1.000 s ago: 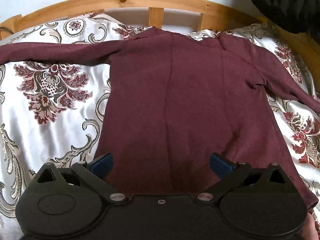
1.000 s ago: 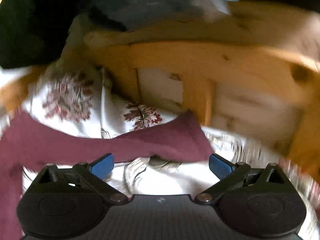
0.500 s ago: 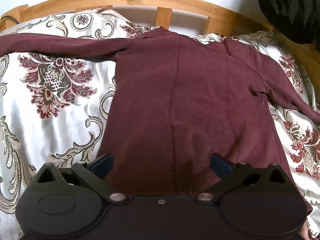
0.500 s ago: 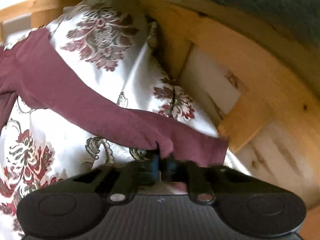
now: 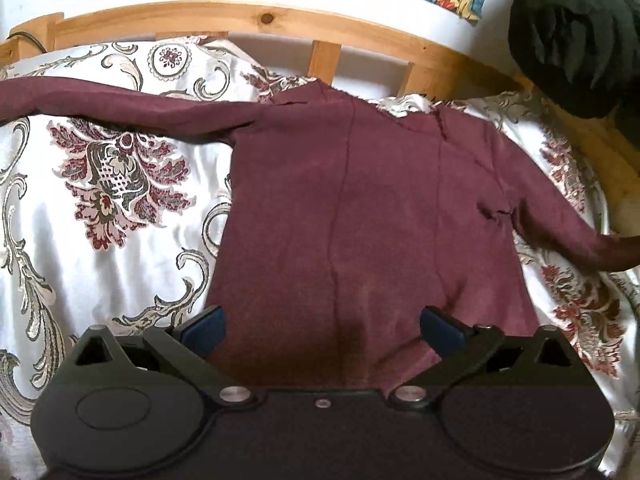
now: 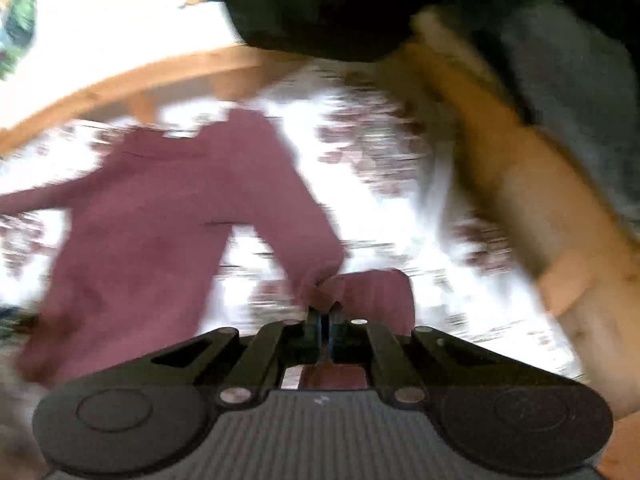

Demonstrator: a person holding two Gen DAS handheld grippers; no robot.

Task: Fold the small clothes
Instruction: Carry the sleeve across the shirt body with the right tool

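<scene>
the shirt (image 5: 380, 216) lies flat, front down or up cannot be told, on the patterned bedspread (image 5: 100, 208), collar toward the wooden bed frame (image 5: 240, 20), both sleeves spread outward.

step in hand: first sleeve fold. the right gripper (image 6: 325, 320) is clamped tight on the cuff end of the right sleeve (image 6: 288, 200), which hangs raised off the bedspread. the right wrist view is blurred. the left gripper (image 5: 320, 326) is spread wide and holds nothing; it hovers over the hem.

next move, as judged: carry the cuff across the shirt body and lay the sleeve flat, without dragging the shoulder. the left gripper could pin the hem.

no brand, label or legible writing is visible.
</scene>
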